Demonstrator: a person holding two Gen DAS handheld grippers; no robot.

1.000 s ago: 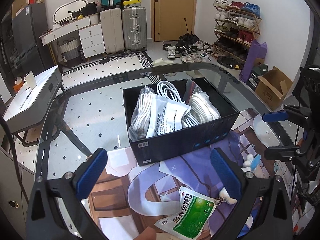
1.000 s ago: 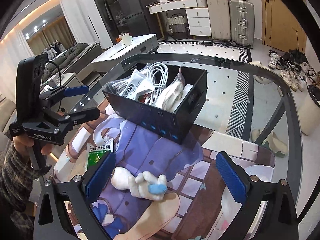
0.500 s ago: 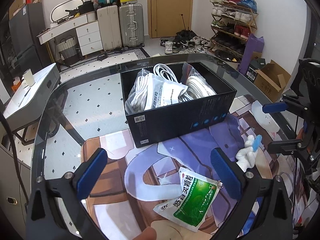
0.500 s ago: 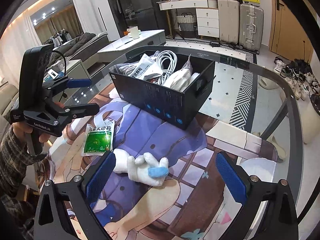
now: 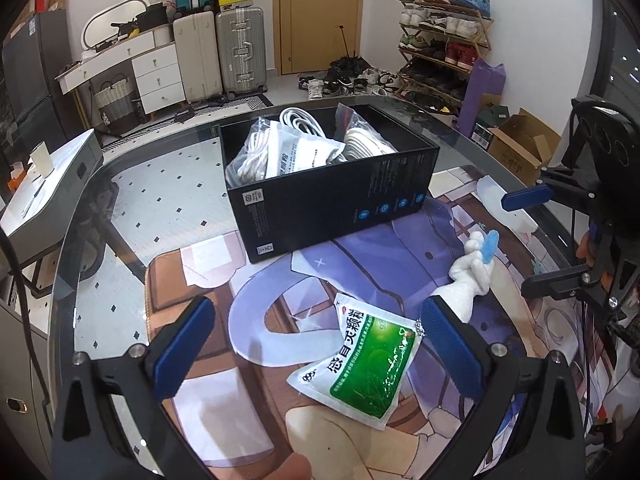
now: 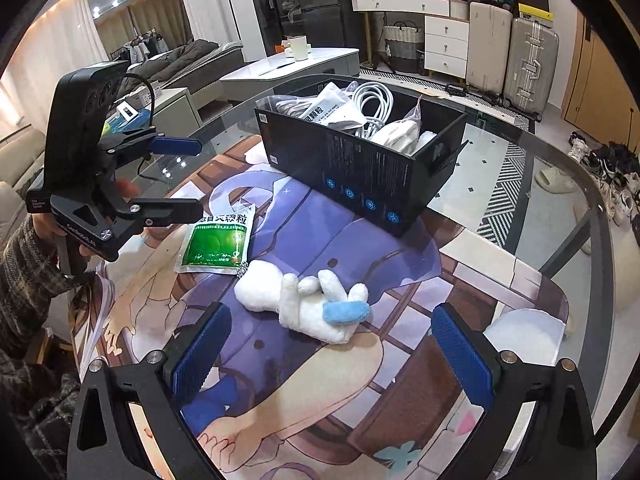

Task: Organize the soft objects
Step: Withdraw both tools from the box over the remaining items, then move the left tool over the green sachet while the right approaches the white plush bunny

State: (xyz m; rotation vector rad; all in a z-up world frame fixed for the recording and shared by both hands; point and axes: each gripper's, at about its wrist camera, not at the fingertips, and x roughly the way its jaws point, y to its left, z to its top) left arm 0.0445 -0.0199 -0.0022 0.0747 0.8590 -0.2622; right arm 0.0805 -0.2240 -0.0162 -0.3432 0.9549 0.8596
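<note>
A green and white soft packet (image 5: 364,360) lies on the printed mat, just ahead of my open, empty left gripper (image 5: 320,344); it also shows in the right wrist view (image 6: 218,240). A white plush toy with a blue tip (image 6: 308,304) lies beside the packet, in front of my open, empty right gripper (image 6: 332,352); it shows in the left wrist view too (image 5: 468,276). A black box (image 5: 332,188) holding bagged white cables and packets stands behind them, also in the right wrist view (image 6: 360,164).
The printed mat (image 6: 320,380) covers part of a glass table (image 5: 120,216) whose curved edge runs left and far. The other hand-held gripper appears at the right (image 5: 560,240) and at the left (image 6: 160,178). Suitcases, a shoe rack and furniture stand beyond.
Both grippers have drawn back from the box and lowered toward the mat; the packet and plush toy now sit closer and larger ahead. Both stay open and empty.
</note>
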